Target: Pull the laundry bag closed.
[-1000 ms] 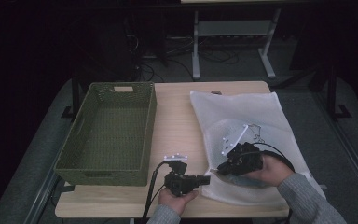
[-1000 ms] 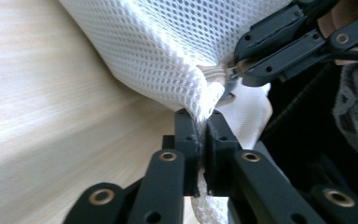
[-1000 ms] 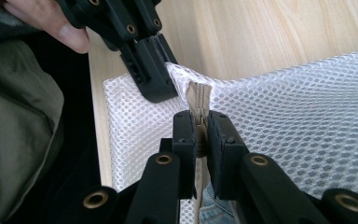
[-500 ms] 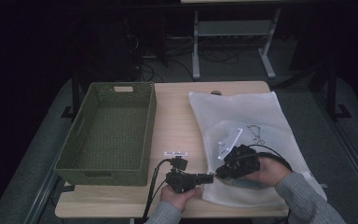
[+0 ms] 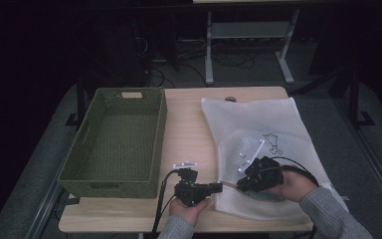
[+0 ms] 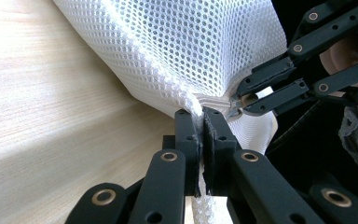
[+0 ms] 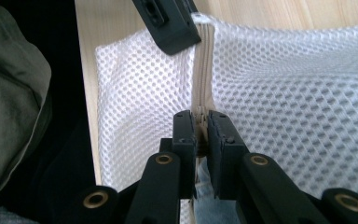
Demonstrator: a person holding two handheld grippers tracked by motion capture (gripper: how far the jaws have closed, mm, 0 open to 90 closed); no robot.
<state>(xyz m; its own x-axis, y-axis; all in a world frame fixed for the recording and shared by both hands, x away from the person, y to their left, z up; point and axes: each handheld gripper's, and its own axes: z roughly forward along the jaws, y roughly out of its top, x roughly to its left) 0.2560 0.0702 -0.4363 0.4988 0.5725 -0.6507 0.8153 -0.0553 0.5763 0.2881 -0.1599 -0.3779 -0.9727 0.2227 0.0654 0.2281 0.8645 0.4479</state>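
A: Locating the white mesh bag (image 5: 263,149): lying flat on the right half of the table (image 5: 189,119), long axis running from the lower centre of the high view up toward the upper right, zipper seam (image 7: 201,65) along the near edge.

B: Locating the grippers: left gripper (image 5: 218,187) at lower centre of the high view, pointing rightward at the bag's near left corner; right gripper (image 5: 238,185) just beside it, coming in from the right.

A: Reading the left gripper view: jaws pinching shut on the mesh at the corner, having just been closing, fabric bunching between the pads and fanning out toward the upper part of the frame.

B: Reading the right gripper view: jaws standing narrow, clamping on the zipper seam, probably at the slider (image 7: 201,115), though blurred too much for certainty.

A: Judging the relation: both grips sitting close together on one edge; seam stretching from the right gripper toward the left one, whose jaw tip (image 7: 168,23) is showing at the top of the right gripper view. Opening the bag probably calling for a pull along that seam, away from the anchored corner.

B: Checking for writing: a small dark printed figure (image 5: 273,144) on the bag, no legible words. A pale tag (image 5: 131,94) on the green basket (image 5: 114,139) at left, too small for reading.
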